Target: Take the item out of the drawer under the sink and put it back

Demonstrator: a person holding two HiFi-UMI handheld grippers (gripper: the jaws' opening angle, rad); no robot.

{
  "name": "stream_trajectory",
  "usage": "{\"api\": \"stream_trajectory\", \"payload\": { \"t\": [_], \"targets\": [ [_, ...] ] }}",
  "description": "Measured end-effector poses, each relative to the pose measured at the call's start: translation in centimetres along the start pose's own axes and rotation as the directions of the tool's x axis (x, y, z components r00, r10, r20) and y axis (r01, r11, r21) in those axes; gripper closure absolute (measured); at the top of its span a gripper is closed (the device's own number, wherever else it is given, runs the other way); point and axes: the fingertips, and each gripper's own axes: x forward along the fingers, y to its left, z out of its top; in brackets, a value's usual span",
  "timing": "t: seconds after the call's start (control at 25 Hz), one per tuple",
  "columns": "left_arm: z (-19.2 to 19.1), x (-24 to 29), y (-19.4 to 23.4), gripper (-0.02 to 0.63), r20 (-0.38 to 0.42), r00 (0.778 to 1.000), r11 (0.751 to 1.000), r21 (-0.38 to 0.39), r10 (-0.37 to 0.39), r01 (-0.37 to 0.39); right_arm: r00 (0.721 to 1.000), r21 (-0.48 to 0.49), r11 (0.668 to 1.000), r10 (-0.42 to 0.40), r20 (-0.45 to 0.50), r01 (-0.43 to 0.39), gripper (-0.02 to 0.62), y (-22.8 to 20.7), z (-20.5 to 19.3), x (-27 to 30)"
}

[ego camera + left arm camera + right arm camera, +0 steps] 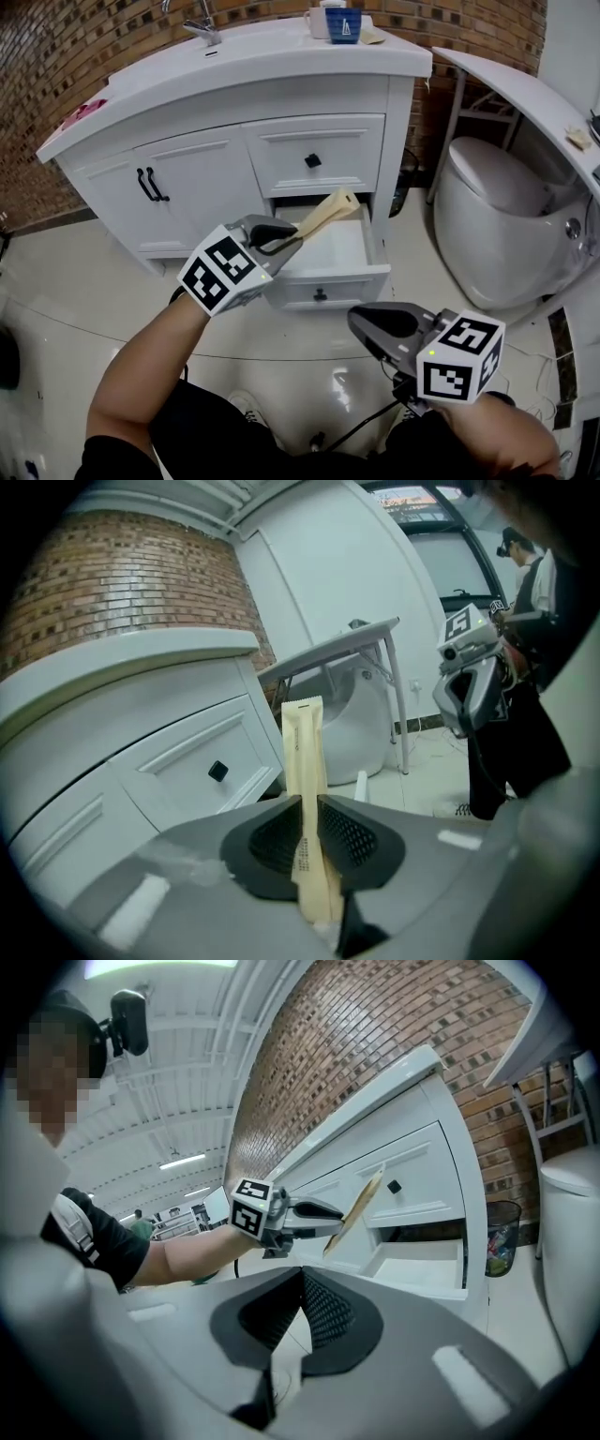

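My left tongs (292, 240) pinch the long tan packet (324, 214), lifted out above the open drawer (339, 255) under the sink. My right tongs (364, 324) are squeezed together, holding nothing.

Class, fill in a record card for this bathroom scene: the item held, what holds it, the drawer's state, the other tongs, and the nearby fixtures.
Item: long flat beige paper packet, tilted, held clear of the drawer
Held by: left tongs, shut on the packet's lower end
Drawer: lower white drawer of the white vanity cabinet, pulled open
Other hand: right tongs, shut, nothing between them, apart from the drawer
Nearby: white toilet, to the cabinet's right in the head view
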Motion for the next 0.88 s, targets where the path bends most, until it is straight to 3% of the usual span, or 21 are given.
{"api": "stream_trajectory", "payload": {
  "t": [0.24, 0.48, 0.68, 0.88],
  "targets": [
    [1.3, -5.4, -2.6, 0.548, 0.146, 0.989, 0.988, -0.155, 0.037, -0.014, 1.0, -0.005, 1.0, -0.013, 0.006, 0.013, 0.592, -0.3, 0.2, -0.2],
    [2.6, -10.0, -4.8, 0.546, 0.298, 0.952, 0.936, -0.349, 0.064, 0.046, 1.0, -0.01, 1.0, -0.01, 0.005, 0.01, 0.592, 0.0, 0.0, -0.2],
    [3.8, -12.1, -7.4, 0.545, 0.374, 0.926, 0.917, -0.385, 0.051, 0.105, 1.0, -0.026, 1.0, -0.011, 0.002, 0.011, 0.592, 0.1, 0.0, -0.3],
    [1.9, -11.9, -8.1, 0.545, 0.375, 0.924, 0.909, -0.405, 0.069, 0.097, 1.0, -0.031, 0.999, -0.019, -0.001, 0.019, 0.592, 0.2, -0.1, -0.1]
  ]
}}
